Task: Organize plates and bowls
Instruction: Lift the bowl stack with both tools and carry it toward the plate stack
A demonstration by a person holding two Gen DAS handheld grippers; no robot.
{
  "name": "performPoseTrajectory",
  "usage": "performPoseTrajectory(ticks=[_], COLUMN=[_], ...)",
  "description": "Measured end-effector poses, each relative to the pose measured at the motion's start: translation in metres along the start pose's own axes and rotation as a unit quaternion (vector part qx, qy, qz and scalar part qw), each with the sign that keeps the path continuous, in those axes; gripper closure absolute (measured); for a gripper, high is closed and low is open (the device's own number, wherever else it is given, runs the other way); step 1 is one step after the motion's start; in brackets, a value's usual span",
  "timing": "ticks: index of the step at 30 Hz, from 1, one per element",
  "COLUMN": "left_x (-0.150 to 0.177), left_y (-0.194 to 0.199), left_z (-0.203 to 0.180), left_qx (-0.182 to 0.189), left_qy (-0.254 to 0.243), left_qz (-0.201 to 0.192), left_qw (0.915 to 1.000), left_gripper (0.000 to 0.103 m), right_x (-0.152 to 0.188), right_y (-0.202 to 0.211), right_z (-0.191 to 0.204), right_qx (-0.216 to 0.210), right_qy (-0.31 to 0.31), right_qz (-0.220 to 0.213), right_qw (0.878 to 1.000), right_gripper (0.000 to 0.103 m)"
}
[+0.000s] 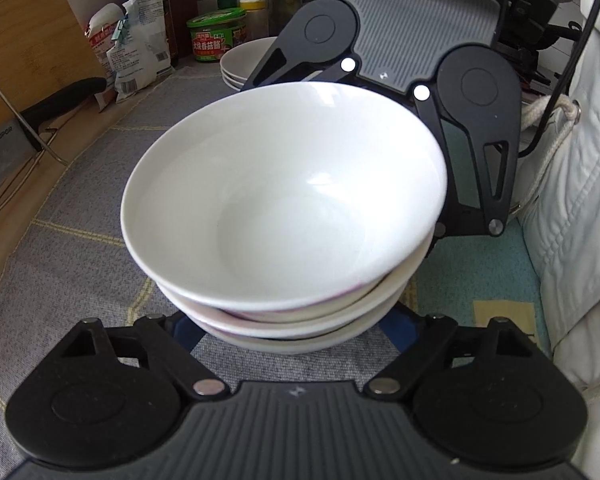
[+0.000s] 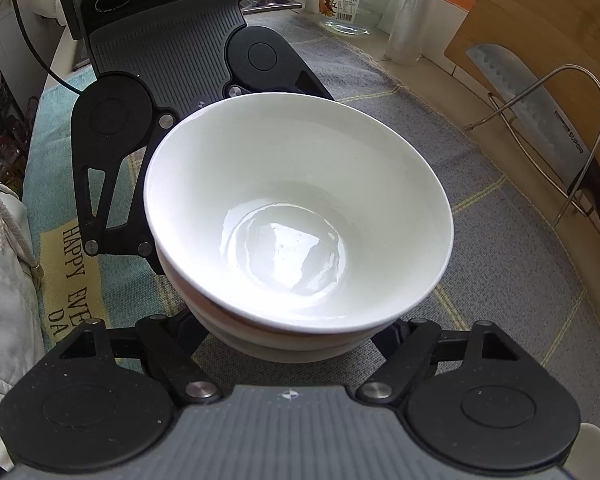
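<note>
The stack of bowls (image 1: 284, 216) is the landmark here: three white bowls nested one in another, standing upright on the patterned cloth (image 1: 80, 208) that covers the bench, and it lies straight ahead of both tongs, caught between them from opposite sides. Nearest to the stack in the left wrist view, the left tongs (image 1: 292, 332) reach in under the lowest bowl, their jaws drawn in around its base; the fingertips are hidden under the rim, so actual contact cannot be seen, though it looks like a grip on the foot of the stack. Across the stack, the right tongs (image 1: 388, 92) come in from the far side; in their own view the right tongs (image 2: 292, 340) likewise have narrowed jaws reaching under the bottom bowl, tips hidden. Being round, the stack has no long axis; what matters is that the two tongs face each other across it, each equally near, so a lift would likely have to be shared and level, or the upper bowls may slide. Beyond the stack, behind the right tongs, a pile of white plates (image 1: 244, 64) waits near a green-lidded jar (image 1: 218, 36), and off to one side of the stack stands a wire rack (image 2: 560, 140) with a cleaver (image 2: 528, 100) and a cutting board (image 2: 540, 20).
</note>
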State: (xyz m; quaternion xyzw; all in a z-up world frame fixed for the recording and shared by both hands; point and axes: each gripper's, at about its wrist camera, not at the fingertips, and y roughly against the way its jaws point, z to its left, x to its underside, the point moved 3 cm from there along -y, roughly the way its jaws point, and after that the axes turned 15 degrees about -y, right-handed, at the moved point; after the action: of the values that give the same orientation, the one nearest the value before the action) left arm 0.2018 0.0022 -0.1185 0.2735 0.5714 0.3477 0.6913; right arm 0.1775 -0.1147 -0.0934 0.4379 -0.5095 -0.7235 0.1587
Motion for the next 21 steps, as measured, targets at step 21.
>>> performPoseTrajectory(ticks=[21], left_x=[-0.011], left_y=[0.001], left_z=[-0.002], left_qx=[-0.014], left_qy=[-0.014], left_qz=[0.003], left_qw=[0.9998], left_gripper=[0.015], right_x=[0.001], right_y=[0.010], right_z=[0.004], right_qx=[0.024], right_qy=[0.011], right_qz=[-0.001], right_qw=[1.000], right_gripper=[0.018])
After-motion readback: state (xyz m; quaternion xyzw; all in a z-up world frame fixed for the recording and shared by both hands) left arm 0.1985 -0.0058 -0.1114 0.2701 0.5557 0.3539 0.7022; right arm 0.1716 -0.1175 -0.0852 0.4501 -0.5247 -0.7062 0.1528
